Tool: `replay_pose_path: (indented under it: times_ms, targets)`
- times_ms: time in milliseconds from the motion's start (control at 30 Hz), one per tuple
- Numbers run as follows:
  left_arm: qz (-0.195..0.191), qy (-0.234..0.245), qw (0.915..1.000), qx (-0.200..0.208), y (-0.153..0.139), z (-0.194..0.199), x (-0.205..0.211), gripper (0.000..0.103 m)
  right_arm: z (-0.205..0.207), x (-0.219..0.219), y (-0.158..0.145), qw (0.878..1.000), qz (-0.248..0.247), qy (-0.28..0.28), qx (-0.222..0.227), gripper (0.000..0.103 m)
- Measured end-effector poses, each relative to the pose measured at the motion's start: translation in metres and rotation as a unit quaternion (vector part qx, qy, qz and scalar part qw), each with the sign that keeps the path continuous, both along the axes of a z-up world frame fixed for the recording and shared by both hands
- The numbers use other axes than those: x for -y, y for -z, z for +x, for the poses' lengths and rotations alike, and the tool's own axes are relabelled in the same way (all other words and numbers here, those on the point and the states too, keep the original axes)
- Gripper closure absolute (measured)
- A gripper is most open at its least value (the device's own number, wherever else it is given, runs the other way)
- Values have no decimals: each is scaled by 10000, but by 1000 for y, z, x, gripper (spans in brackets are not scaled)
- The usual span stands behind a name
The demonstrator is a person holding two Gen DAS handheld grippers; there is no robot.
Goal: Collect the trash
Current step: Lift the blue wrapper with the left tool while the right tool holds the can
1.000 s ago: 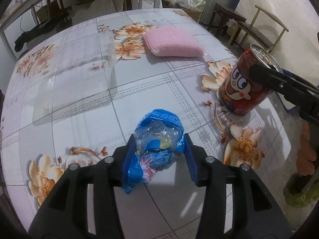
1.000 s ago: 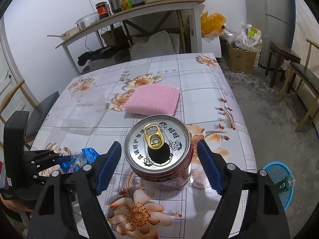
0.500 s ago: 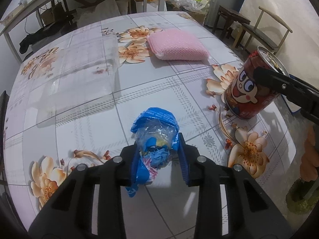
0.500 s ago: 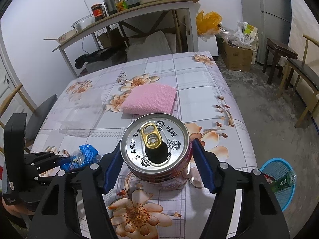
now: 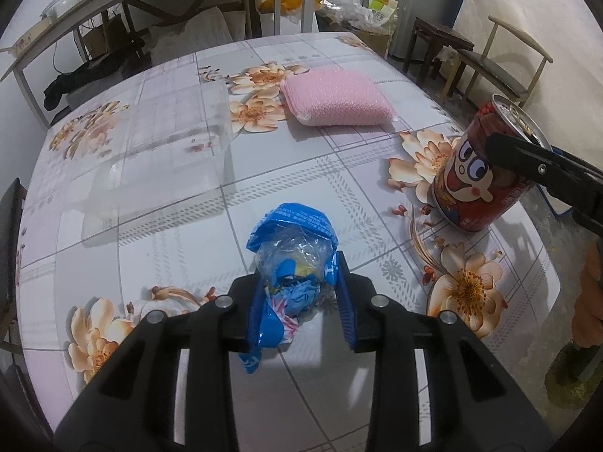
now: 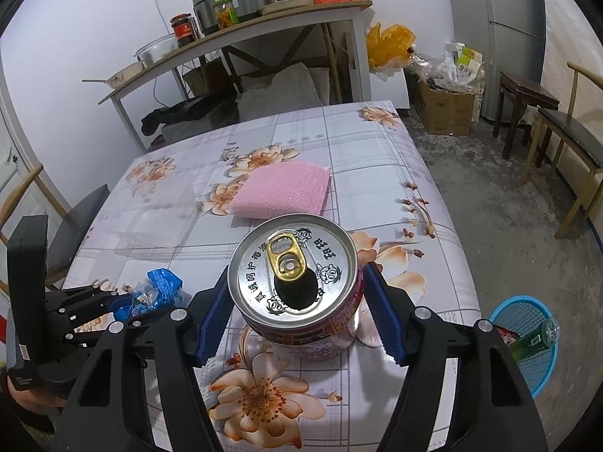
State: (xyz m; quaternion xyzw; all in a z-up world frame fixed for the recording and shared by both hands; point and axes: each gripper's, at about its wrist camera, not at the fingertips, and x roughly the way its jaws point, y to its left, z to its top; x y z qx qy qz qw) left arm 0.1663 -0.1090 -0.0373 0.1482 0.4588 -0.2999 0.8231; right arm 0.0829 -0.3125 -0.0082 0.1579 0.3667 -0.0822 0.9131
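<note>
Left claw [image 5: 299,295]: pads closed in from wider a second ago, now pinching crumpled blue-and-clear plastic wrapper [image 5: 292,252], still sitting on floral tabletop [image 5: 181,226].

Right claw [image 6: 297,310]: same deal, jaws narrowed and now clamped on sides of red cartoon-print drink can with silver pull-tab top [image 6: 297,263], near tabletop's right edge.

So you've got both trash bits gripped, neither lifted yet. Blue mesh bin [image 6: 527,342] on floor at right looks like your drop spot. Pink sponge pad [image 6: 284,194] untouched.

Shiny metal can [image 6: 296,275]; crinkly glossy plastic wrapper [image 5: 292,248].
</note>
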Motion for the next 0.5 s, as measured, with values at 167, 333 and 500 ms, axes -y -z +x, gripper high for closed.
replay_pose_path:
  times_ms: [167,333,500]
  targets:
    - [-8,-2,10000,79,-5,-3,-1,72,-3,1,-2,10000,15,14,37,38]
    - [-16,13,9998,179,-11,-7,0,72,-7,1,-6,9999,27,18,101,38]
    - [-15,57,9997,255,-16,-11,3,72,-12,2,-8,9998,56,32,167,38]
